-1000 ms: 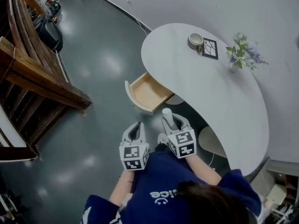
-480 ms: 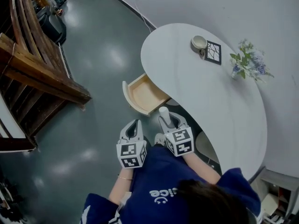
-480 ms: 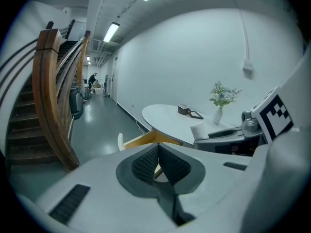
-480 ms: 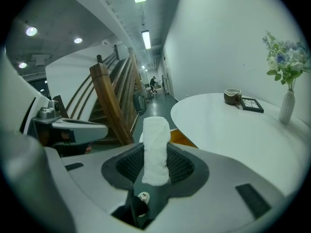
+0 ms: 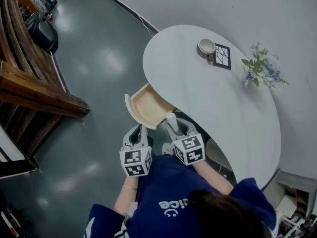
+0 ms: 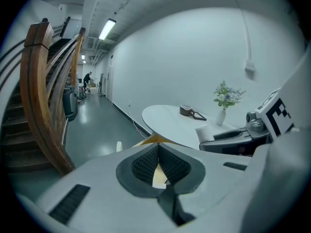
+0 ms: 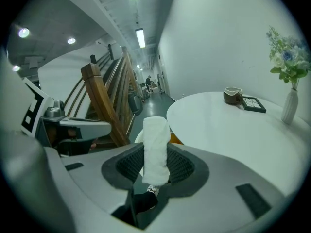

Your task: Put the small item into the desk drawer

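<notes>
- Clamping a small white roll (image 7: 156, 144) upright between its pads: right gripper (image 5: 174, 125); the roll sits just beside the open drawer's near corner.
- Left gripper (image 5: 137, 134): jaws drawn narrow, tips nearly meeting, nothing between.
- Drawer (image 5: 145, 106): pulled out from under the desk (image 5: 223, 103), wooden interior.
- Desktop: cup (image 5: 206, 46), flower vase (image 5: 256, 68).

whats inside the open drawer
Only bare pale wood shows in the drawer; nothing lies in it. Its back end runs under the desk top and cannot be seen. The roll is held in the right tongs, outside it.
</notes>
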Available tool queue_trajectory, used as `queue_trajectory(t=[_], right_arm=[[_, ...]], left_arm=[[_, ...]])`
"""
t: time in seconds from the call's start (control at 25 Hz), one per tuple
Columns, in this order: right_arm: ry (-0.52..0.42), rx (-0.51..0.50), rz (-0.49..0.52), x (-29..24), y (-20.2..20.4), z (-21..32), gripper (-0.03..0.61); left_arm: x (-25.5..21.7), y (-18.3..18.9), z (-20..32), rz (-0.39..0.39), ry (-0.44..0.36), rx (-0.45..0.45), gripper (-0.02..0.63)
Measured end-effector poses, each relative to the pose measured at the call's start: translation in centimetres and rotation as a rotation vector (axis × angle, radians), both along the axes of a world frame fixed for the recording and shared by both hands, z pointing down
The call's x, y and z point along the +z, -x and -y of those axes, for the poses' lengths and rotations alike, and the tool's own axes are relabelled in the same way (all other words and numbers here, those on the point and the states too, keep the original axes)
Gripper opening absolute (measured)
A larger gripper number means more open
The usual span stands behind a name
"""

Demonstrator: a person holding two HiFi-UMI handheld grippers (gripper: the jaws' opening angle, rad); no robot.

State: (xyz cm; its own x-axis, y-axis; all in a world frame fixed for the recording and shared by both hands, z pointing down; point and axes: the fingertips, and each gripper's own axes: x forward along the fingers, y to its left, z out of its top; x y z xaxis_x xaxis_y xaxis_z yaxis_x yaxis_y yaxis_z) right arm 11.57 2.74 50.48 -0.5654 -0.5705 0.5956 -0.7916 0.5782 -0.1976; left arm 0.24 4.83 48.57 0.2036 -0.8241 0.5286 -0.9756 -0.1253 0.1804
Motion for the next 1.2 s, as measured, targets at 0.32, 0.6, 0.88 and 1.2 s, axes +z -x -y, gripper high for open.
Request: queue_trajectory(t=[0.32, 0.6, 0.88, 1.2], right_arm=[[0.015, 0.009, -0.048, 0.4, 3.5, 3.5, 0.141], [0.035, 0.052, -0.089, 1.0, 6.3, 6.3, 0.141], [0.059, 0.140, -0.135, 1.8, 7.9, 8.4, 0.141], [0.089, 0.156, -0.192, 3.1, 9.2, 9.9, 0.141]], left_arm=[[0.8, 3.1, 5.4, -0.020, 0.009, 0.059, 0.005], [1.2, 5.8, 9.9, -0.026, 0.001, 0.159, 0.005], [1.2, 7.2, 13.2, -0.036, -0.005, 0.279, 0.005], [1.7, 8.4, 15.2, -0.034, 0.017, 0.330, 0.005]])
